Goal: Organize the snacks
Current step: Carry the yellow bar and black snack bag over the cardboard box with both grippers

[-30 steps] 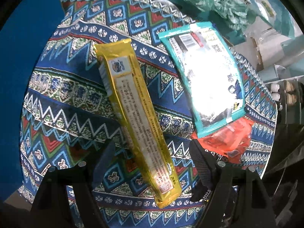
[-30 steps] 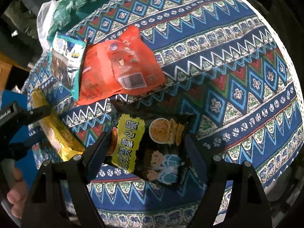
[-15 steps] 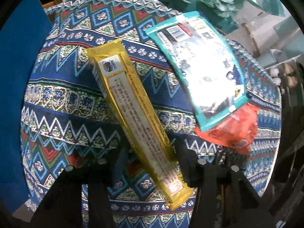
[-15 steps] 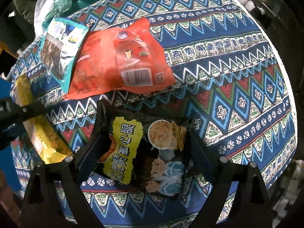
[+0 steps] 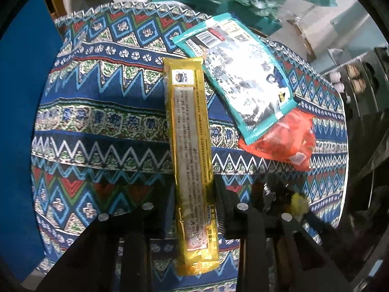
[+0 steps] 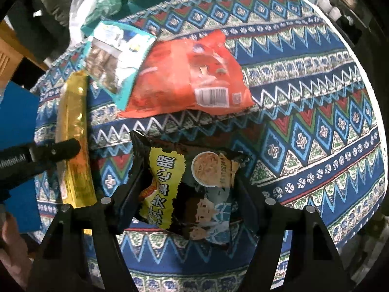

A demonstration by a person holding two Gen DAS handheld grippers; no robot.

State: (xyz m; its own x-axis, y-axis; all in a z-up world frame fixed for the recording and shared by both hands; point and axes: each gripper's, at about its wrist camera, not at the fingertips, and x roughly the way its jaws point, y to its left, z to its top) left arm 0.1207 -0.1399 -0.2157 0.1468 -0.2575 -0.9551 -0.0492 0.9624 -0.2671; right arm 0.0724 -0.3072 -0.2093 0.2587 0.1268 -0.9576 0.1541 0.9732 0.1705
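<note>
The left gripper (image 5: 192,194) has just clamped tight on the long gold packet (image 5: 189,146), which runs toward twelve o'clock across the patterned tablecloth (image 5: 97,121). The right gripper (image 6: 187,185), jaws just narrowing, squeezes the black snack bag (image 6: 194,189); teal packet (image 6: 116,60) overlaps orange bag (image 6: 189,77) at twelve o'clock.

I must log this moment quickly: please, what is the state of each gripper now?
Left gripper: closed on the long yellow snack bar.
Right gripper: just been closing, now gripping the black snack bag.
</note>
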